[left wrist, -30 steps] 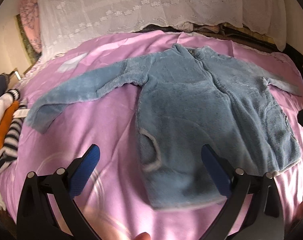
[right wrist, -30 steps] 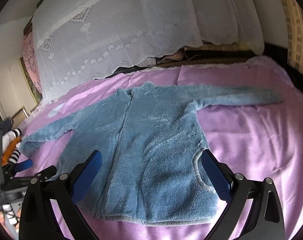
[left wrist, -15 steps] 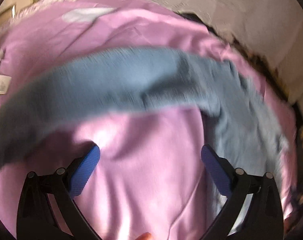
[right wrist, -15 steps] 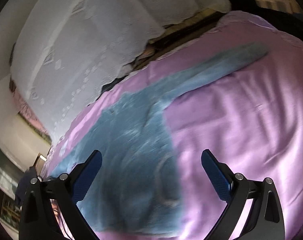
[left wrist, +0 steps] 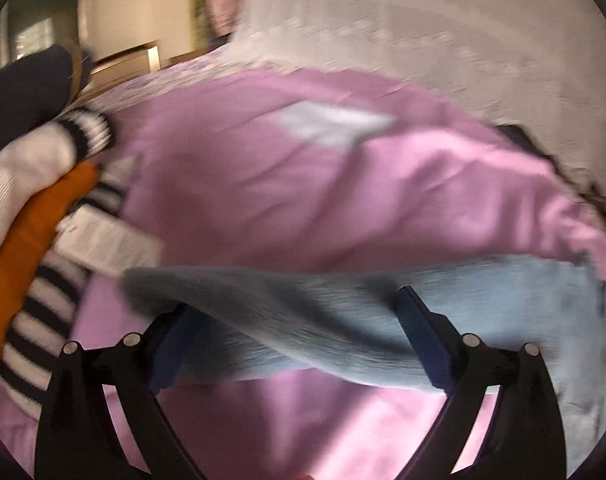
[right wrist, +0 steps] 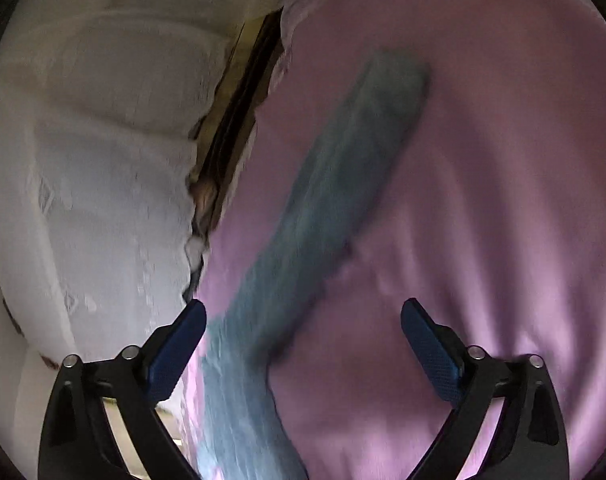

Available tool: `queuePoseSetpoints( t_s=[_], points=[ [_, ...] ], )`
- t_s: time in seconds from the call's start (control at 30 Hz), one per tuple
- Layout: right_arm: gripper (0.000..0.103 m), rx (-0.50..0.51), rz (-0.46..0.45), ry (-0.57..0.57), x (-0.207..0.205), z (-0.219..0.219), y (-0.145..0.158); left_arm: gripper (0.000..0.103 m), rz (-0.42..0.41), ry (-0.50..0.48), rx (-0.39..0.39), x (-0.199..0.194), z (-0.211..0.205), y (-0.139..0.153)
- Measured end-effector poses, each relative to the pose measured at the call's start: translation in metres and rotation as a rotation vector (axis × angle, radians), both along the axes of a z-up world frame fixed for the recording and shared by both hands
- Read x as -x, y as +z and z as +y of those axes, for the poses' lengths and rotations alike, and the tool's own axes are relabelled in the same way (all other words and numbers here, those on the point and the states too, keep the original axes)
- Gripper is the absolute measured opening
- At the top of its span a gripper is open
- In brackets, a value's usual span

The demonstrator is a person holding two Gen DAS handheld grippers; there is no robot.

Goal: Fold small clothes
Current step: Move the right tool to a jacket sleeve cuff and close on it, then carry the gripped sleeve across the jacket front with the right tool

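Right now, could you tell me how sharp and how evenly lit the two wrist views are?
Left wrist: motion blur smears the blue sleeve and striped clothes; the left gripper stays sharp. Right wrist: the sleeve streaks, the pink cover is dim, and fisheye edges curve.

Sleeve (left wrist: 303,312) on bedspread (left wrist: 303,200)

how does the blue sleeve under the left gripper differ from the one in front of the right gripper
The left sleeve lies crosswise between the open left gripper, covering part of its left finger; the right sleeve runs lengthwise away from the open right gripper, clear of both fingers. The left sleeve's cuff ends near a striped garment; the right's ends on bare pink sheet. Both are fuzzy blue and ungripped.
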State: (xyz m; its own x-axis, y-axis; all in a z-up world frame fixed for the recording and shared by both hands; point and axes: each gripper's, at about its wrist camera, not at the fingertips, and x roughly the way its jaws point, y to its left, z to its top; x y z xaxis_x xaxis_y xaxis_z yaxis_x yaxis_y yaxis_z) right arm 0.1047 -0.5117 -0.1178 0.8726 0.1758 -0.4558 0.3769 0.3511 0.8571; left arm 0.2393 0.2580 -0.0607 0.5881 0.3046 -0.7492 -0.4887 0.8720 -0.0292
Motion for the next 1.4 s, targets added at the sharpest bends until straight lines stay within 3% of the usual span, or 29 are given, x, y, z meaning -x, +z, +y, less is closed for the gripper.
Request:
queuePoseSetpoints(
  t_s=[0.1, 0.2, 0.3, 0.4, 0.5, 0.6, 0.63, 0.7, 0.83, 0.9, 0.93, 0.97, 1.2, 1.4],
  points=[
    [0.084, 0.005, -0.018, -0.050, -0.017, -0.021, -0.004, 0.093, 0.052, 0.045, 0.013, 0.002, 0.008, -0.009],
    [0.073, -0.013, -0.003, -0.101, -0.028, -0.042, -0.013, 0.092, 0.000, -0.013, -0.043, 0.021, -0.010, 0.008],
    [0.062, -0.019, -0.014, -0.146, -0.030, -0.062, -0.020, 0.093, -0.076, -0.214, -0.096, 0.037, -0.065, 0.040],
    [0.058, 0.003, -0.031, -0.174, -0.030, -0.074, -0.022, 0.099, -0.140, -0.411, -0.125, 0.047, -0.134, 0.073],
    [0.048, 0.032, -0.027, -0.159, -0.028, -0.076, -0.025, 0.099, -0.149, -0.602, -0.152, 0.052, -0.215, 0.087],
    [0.040, 0.020, -0.040, -0.153, -0.025, -0.079, -0.027, 0.098, -0.108, -0.750, -0.196, 0.042, -0.301, 0.080],
    [0.037, 0.019, -0.044, -0.148, -0.027, -0.080, -0.027, 0.099, -0.097, -0.772, -0.210, 0.045, -0.320, 0.074],
    [0.020, 0.028, -0.043, -0.142, -0.027, -0.080, -0.029, 0.098, -0.052, -0.797, -0.235, 0.031, -0.358, 0.054],
    [0.011, 0.042, -0.050, -0.140, -0.022, -0.081, -0.026, 0.098, 0.107, -0.837, -0.244, 0.001, -0.412, 0.000],
    [0.010, 0.090, -0.051, -0.137, -0.021, -0.077, -0.017, 0.099, 0.210, -0.834, -0.262, -0.004, -0.423, -0.031],
    [0.010, 0.113, -0.055, -0.137, -0.021, -0.075, -0.012, 0.099, 0.214, -0.831, -0.255, -0.008, -0.423, -0.041],
    [0.010, 0.145, -0.066, -0.134, -0.020, -0.070, -0.004, 0.099, 0.180, -0.828, -0.238, -0.008, -0.421, -0.039],
    [0.010, 0.396, -0.167, -0.038, -0.019, -0.009, 0.070, 0.099, 0.160, -0.852, -0.152, -0.010, -0.401, -0.028],
    [0.010, 0.491, -0.217, 0.094, -0.035, 0.053, 0.107, 0.099, 0.121, -0.807, -0.073, -0.015, -0.346, -0.007]
  ],
)
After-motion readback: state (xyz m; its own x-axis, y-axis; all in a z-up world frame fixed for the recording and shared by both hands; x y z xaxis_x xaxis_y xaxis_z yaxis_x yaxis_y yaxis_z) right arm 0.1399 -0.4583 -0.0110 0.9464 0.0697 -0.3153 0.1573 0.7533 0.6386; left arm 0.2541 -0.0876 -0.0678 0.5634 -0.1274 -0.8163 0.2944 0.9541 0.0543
